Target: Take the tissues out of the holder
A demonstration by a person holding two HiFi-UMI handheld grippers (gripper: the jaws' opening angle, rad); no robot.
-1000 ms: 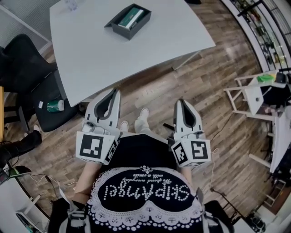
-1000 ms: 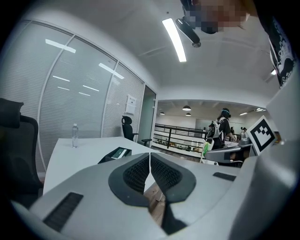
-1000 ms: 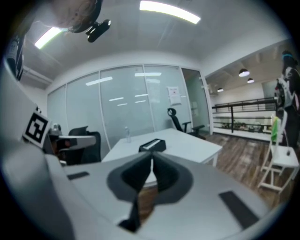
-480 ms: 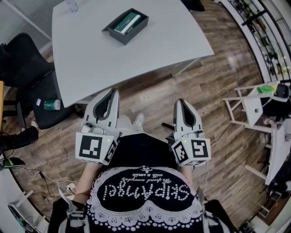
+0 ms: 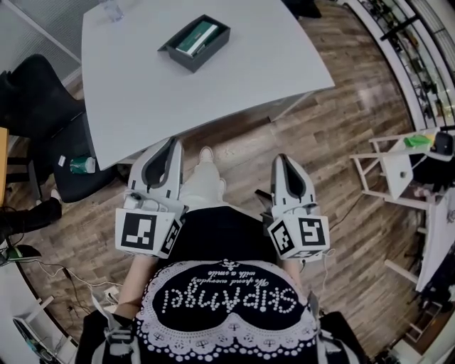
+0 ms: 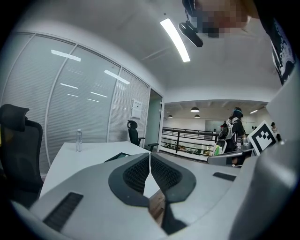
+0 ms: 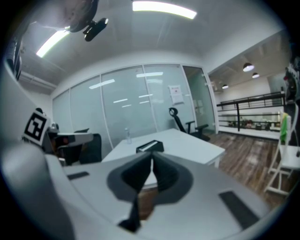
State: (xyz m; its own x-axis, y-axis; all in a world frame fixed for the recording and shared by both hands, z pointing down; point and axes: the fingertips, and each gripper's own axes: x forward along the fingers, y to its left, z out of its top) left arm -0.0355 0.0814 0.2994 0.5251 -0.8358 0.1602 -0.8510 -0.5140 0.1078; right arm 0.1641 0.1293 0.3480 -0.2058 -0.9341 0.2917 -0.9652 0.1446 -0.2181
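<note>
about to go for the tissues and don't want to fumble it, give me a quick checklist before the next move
1. Left gripper empty: ok, jaws together on nothing.
2. Right gripper empty: ok, same.
3. Jaws open for a grasp: not ok, both shut.
4. Tissue holder in reach: not ok, it sits far up the table; both grippers hang over the floor, short of the table's edge.
5. Tissues showing in the holder: ok, visible from above.
6. Bottle out of the way: ok, far corner, apart.
</note>
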